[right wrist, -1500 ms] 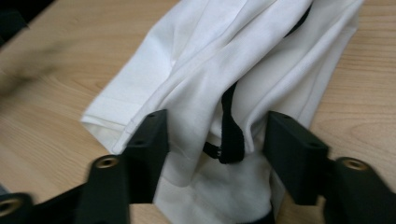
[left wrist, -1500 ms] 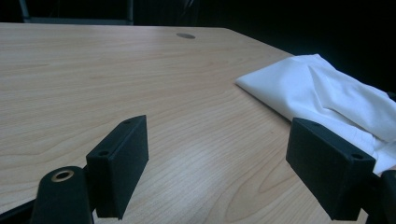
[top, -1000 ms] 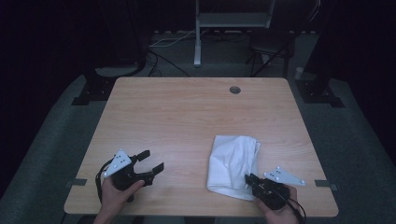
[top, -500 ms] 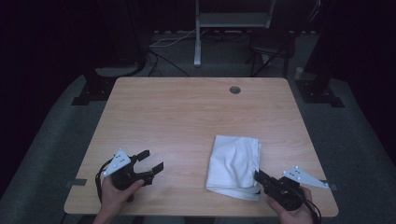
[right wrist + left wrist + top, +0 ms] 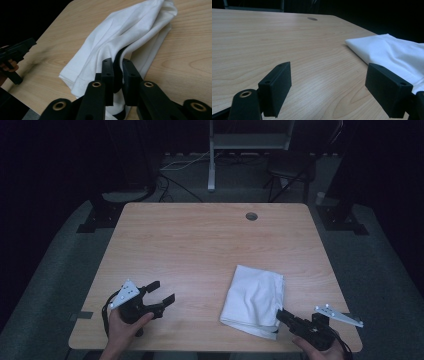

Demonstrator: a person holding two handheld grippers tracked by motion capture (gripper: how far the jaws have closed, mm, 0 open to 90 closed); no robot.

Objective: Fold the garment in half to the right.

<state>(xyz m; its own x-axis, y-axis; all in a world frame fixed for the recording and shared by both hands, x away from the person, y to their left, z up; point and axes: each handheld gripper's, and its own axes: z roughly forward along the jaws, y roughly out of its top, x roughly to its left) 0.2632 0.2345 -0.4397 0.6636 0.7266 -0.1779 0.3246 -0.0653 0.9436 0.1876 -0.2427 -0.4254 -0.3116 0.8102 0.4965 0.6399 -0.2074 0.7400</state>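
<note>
Presently, right gripper (image 5: 117,72): jaws drawn nearly together, pinching what appears to be the near edge of the white cloth (image 5: 255,299), though the exact layer caught is hard to read in the dim light. Left gripper (image 5: 161,296): jaws wide apart, nothing between them, held over the bare table (image 5: 200,250) well apart from the cloth. Cloth: folded, lying flat near the table's front right. Handling advice: lift the pinched edge slowly and low, keeping the fold from dragging; bring the left gripper across to catch the opposite edge.

Bare table (image 5: 200,250) lies open left of the cloth (image 5: 252,297).
</note>
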